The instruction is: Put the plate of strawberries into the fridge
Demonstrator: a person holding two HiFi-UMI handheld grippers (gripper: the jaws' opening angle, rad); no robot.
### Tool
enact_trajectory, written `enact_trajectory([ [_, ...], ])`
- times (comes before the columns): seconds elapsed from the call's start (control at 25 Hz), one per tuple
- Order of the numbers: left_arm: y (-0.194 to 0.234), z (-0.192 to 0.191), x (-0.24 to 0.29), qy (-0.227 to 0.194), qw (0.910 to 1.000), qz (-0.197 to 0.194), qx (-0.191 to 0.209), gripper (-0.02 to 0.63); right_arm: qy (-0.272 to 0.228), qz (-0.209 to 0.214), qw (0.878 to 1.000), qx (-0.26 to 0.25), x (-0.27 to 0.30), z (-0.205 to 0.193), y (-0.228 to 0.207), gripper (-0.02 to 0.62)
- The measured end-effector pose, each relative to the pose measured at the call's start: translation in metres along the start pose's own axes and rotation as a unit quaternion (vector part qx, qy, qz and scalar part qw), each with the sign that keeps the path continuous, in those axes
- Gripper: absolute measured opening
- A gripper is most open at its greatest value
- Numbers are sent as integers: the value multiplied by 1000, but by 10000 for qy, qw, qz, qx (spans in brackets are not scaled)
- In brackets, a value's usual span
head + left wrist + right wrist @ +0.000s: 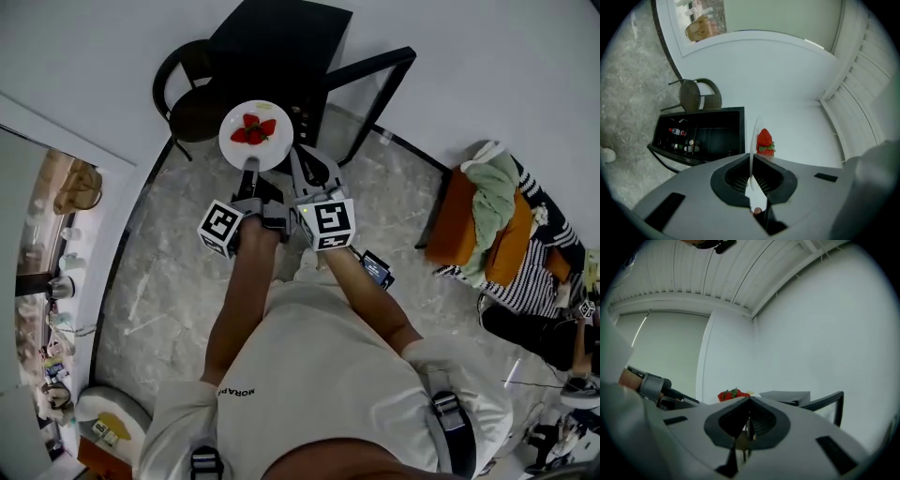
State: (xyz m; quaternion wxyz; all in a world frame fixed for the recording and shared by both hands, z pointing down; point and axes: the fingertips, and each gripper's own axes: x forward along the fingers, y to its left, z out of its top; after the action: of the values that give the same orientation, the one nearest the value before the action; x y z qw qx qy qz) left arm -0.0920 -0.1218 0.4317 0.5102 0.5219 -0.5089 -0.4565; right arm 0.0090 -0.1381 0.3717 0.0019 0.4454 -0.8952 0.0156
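In the head view, a dark round chair stands at the far left on the marbled floor, just beside the black fridge. The left gripper has its jaws pressed together on the near rim of the white plate. The plate is in the air in front of the fridge, carried by both grippers, with the red strawberries in its middle. The right gripper pinches the same rim just to the right, its jaws also closed on the thin edge. Further right the fridge door stands open. Well apart, near the right edge, an orange seat carries a green cloth.

The left gripper view shows what the head view does not: the dark inside of the fridge, with small bottles in it. There the plate is seen edge-on, as a thin white line running into the closed jaws, and only one of the strawberries shows beside it. The right gripper view shows nothing of the inside. It gives the strawberries low over the gripper body and the fridge from the side with its door.
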Motion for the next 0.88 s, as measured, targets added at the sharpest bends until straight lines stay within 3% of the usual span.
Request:
enact_trajectory([
  [0.88,29,22,52,181,9988,448,2,9,309,-170,9992,186,61,-23,-23,13],
])
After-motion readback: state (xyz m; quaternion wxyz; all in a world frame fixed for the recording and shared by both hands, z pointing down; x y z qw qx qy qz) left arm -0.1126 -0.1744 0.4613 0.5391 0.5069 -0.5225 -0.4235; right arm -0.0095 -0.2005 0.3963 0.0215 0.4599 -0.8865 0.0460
